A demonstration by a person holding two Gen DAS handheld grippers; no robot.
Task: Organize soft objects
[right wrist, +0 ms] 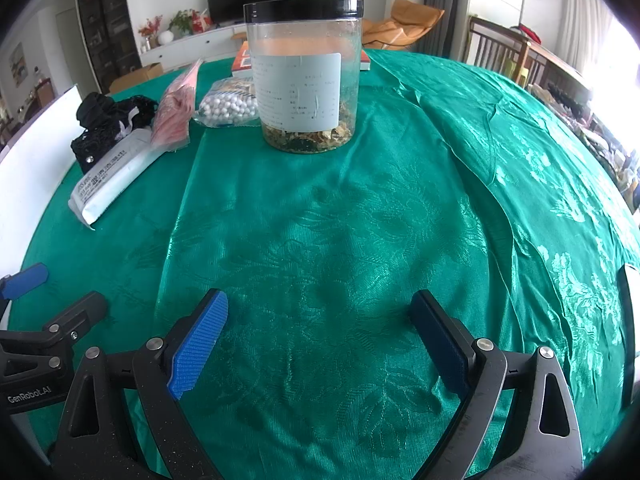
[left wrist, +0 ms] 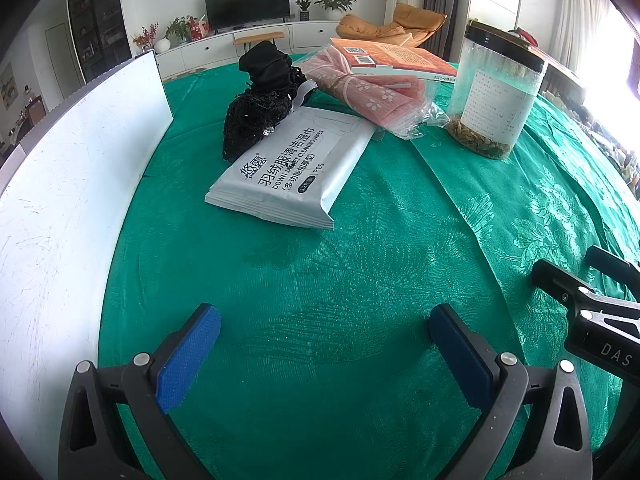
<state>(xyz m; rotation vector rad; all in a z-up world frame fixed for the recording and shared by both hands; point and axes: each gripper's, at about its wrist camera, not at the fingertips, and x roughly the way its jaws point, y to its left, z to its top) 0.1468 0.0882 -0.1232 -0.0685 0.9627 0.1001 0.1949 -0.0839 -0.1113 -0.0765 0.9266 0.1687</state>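
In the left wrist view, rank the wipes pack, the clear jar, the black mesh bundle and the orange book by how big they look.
1. wipes pack
2. clear jar
3. black mesh bundle, close to the jar, so unsure
4. orange book, though it lies farthest and partly hidden

My left gripper [left wrist: 326,346] hangs over the green tablecloth [left wrist: 360,264] with its blue pads spread wide and nothing between them; ahead lies a white wipes pack [left wrist: 288,168], its far end touching a black lacy bundle [left wrist: 260,100]. Beyond sit a pink bagged cloth [left wrist: 372,92] under an orange book [left wrist: 396,58], and a clear jar [left wrist: 496,92]; a white board [left wrist: 60,200] is on my left; the right gripper [left wrist: 592,300] pokes in at right.
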